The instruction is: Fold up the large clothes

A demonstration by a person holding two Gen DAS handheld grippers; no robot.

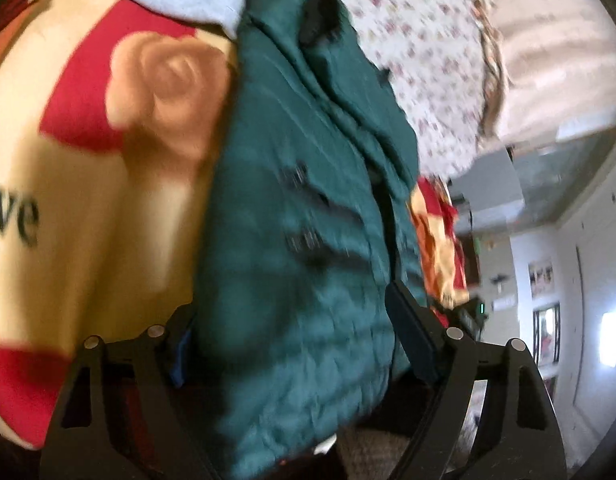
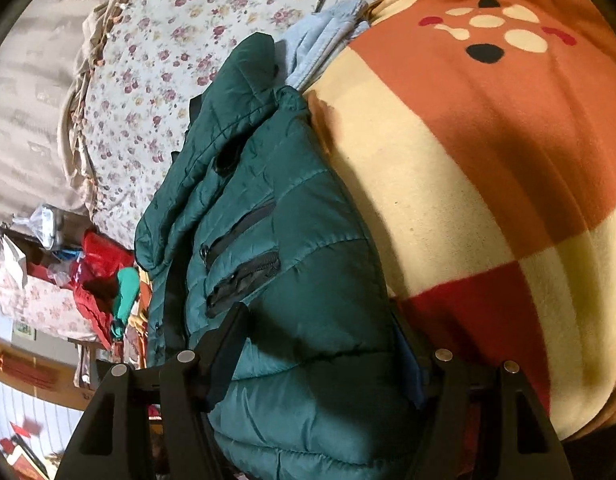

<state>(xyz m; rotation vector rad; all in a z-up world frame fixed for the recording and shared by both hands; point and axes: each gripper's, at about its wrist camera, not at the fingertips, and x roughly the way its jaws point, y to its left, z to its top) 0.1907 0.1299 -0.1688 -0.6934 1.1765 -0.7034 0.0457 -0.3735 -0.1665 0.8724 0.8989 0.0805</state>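
A dark green quilted jacket point(image 1: 300, 208) lies bunched and folded on a bed blanket, and my left gripper point(image 1: 296, 332) is shut on its thick near edge, with padded cloth filling the whole gap between the fingers. In the right wrist view the same jacket point(image 2: 292, 208) shows two black zip pockets point(image 2: 244, 276). My right gripper point(image 2: 319, 344) is shut on another part of the jacket's near edge, its pads pressed into the padding on both sides. The left wrist view is blurred by motion.
Under the jacket lies a cream, red and orange blanket point(image 2: 487, 168) with a rose print point(image 1: 168, 92). A floral sheet point(image 2: 168, 64) and a pale blue garment point(image 2: 323, 40) lie behind. Red clutter point(image 2: 100, 264) sits beside the bed.
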